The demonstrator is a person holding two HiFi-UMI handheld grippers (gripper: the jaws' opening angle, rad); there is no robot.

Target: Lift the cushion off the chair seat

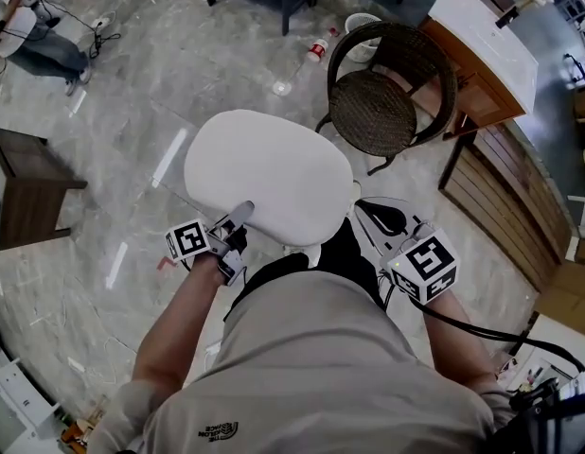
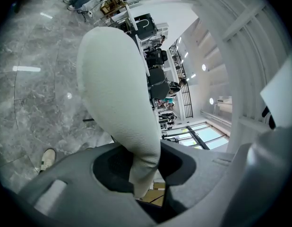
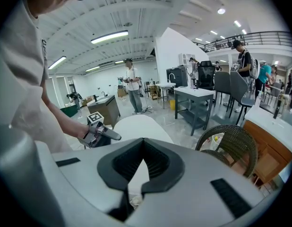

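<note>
The white oval cushion [image 1: 269, 173] hangs in the air in front of the person, clear of the brown wicker chair [image 1: 382, 102], whose round seat is bare. My left gripper [image 1: 240, 218] is shut on the cushion's near left edge. In the left gripper view the cushion [image 2: 115, 89] runs edge-on up from between the jaws of the left gripper [image 2: 146, 174]. My right gripper [image 1: 363, 211] sits at the cushion's near right edge. Its jaws are shut, and a thin wrinkled bit of white fabric shows at the tips of the right gripper [image 3: 132, 197]. Beyond it lie the cushion [image 3: 141, 126] and the chair [image 3: 231, 145].
A wooden cabinet with a white top [image 1: 482, 36] stands right of the chair, with slatted wood panels [image 1: 505, 197] below it. A dark low table [image 1: 27, 197] is at the left. A plastic bottle [image 1: 316, 50] and a white bin [image 1: 361, 26] sit on the marble floor. People stand further off.
</note>
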